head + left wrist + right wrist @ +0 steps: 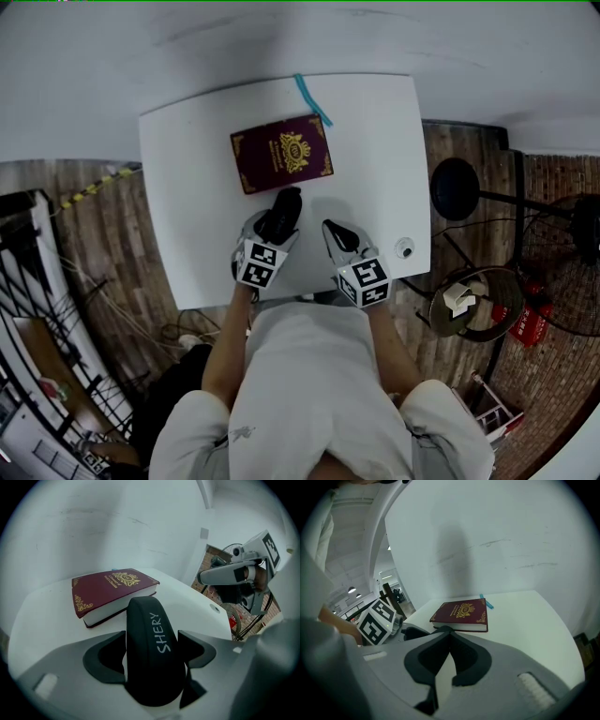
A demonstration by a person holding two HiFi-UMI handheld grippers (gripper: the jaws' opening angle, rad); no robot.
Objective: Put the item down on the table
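A black, rounded case (152, 644) with "SHERY" written on it in white sits between the jaws of my left gripper (151, 660), which is shut on it. In the head view the case (282, 213) points toward a maroon book (281, 153) with gold ornament that lies flat on the white table (187, 187). Whether the case touches the tabletop I cannot tell. My right gripper (339, 236) hovers over the table's near part, beside the left one. Its jaws (449, 634) meet at the tips with nothing between them.
A blue strip (312, 99) lies at the table's far edge behind the book. A small round fitting (404, 248) sits near the table's right edge. Off the table to the right stand a black stool (455, 187), a wire basket (469, 300) and red canisters (530, 323).
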